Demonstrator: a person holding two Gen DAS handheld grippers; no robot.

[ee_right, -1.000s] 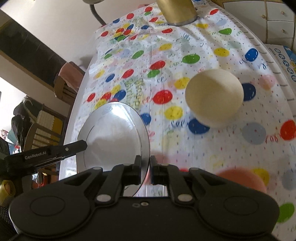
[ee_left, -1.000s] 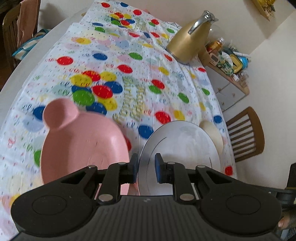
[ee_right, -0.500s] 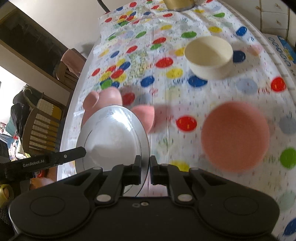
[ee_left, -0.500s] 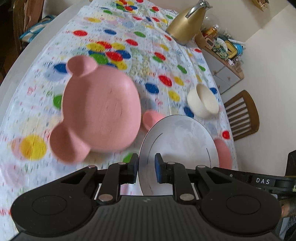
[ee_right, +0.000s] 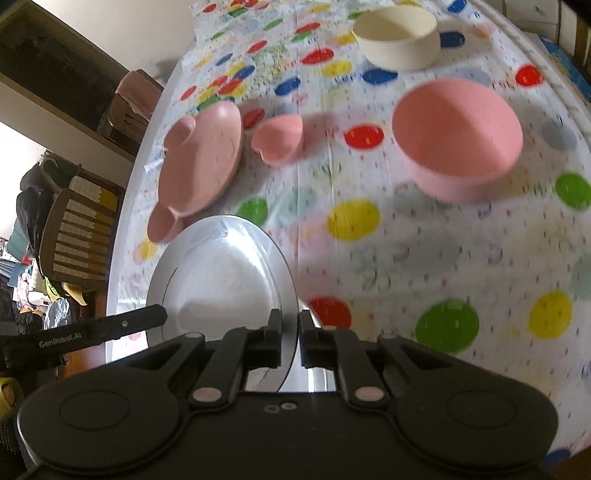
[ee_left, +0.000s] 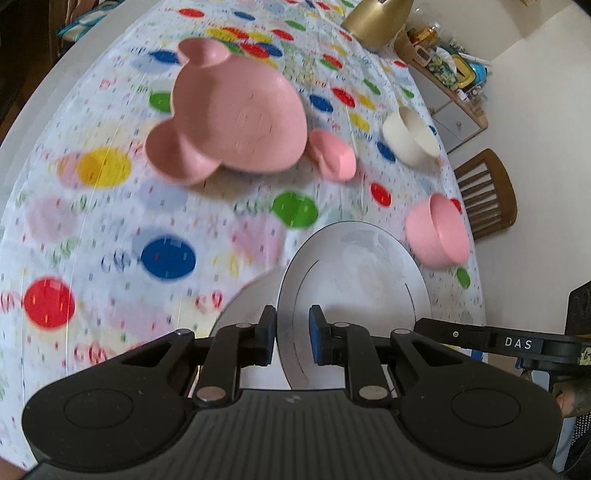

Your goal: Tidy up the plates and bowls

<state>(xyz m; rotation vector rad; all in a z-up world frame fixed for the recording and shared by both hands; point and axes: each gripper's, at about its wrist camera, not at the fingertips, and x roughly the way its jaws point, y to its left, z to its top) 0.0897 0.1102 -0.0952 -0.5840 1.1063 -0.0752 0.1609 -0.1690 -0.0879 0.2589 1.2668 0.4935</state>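
Note:
Both grippers hold one white plate [ee_left: 354, 273] by opposite rim edges, above the near end of the table. My left gripper [ee_left: 292, 338] is shut on its rim; my right gripper [ee_right: 289, 338] is shut on the other rim of the plate [ee_right: 221, 280]. A second white plate edge [ee_left: 251, 295] shows just under the held one. On the dotted cloth lie a pink bear-shaped plate [ee_left: 229, 114], a small pink heart bowl [ee_left: 332, 155], a pink round bowl [ee_right: 458, 136] and a cream bowl [ee_right: 397, 37].
A gold kettle [ee_left: 376, 22] stands at the table's far end. A wooden chair [ee_left: 487, 195] is by the right edge, another chair [ee_right: 77, 236] by the left edge. A cluttered sideboard [ee_left: 447, 70] sits against the far wall.
Both grippers have drawn back toward the near end of the table with the white plate; the pink plate and bowls now lie farther ahead, and a second white plate edge appears below.

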